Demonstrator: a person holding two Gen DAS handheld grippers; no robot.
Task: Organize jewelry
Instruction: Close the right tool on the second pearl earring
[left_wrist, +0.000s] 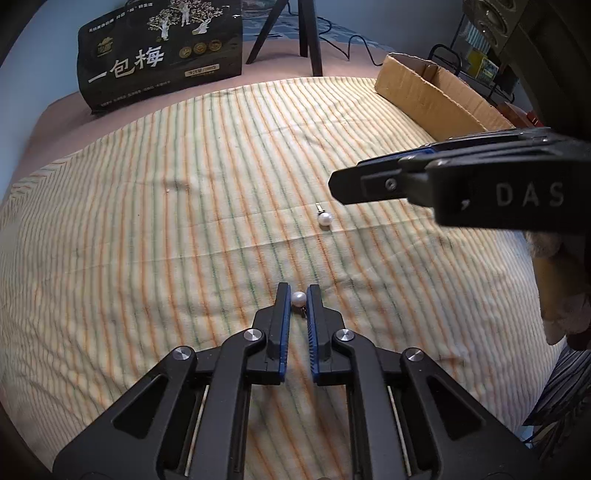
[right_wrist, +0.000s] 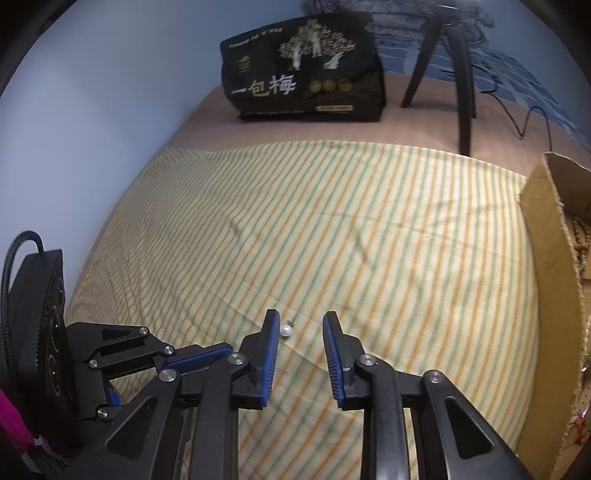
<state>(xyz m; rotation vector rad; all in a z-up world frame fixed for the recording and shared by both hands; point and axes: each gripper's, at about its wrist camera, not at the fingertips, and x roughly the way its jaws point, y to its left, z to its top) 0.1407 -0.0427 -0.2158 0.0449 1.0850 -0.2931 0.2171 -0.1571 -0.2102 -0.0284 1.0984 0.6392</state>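
Striped cloth (left_wrist: 184, 221): left gripper (left_wrist: 298, 295) clenched on white pearl earring (left_wrist: 298, 298); right gripper (right_wrist: 301, 325) released, second pearl (right_wrist: 285, 331) to be centred.

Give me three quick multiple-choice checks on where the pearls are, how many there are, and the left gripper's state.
1. Where is the pearl earring farther from the left gripper?
A. In the cardboard box
B. On the striped cloth, between the right gripper's fingers
C. On top of the black bag

2. How many pearl earrings show in the left wrist view?
A. One
B. Two
C. Four

3. What is the left gripper doing?
A. Standing wide open over bare cloth
B. Holding a necklace
C. Closed on a pearl earring

Answers:
1 B: the far pearl earring lies on the striped cloth inside the open right gripper.
2 B: only that one and the near pearl earring appear.
3 C: the left gripper pinches the near one.
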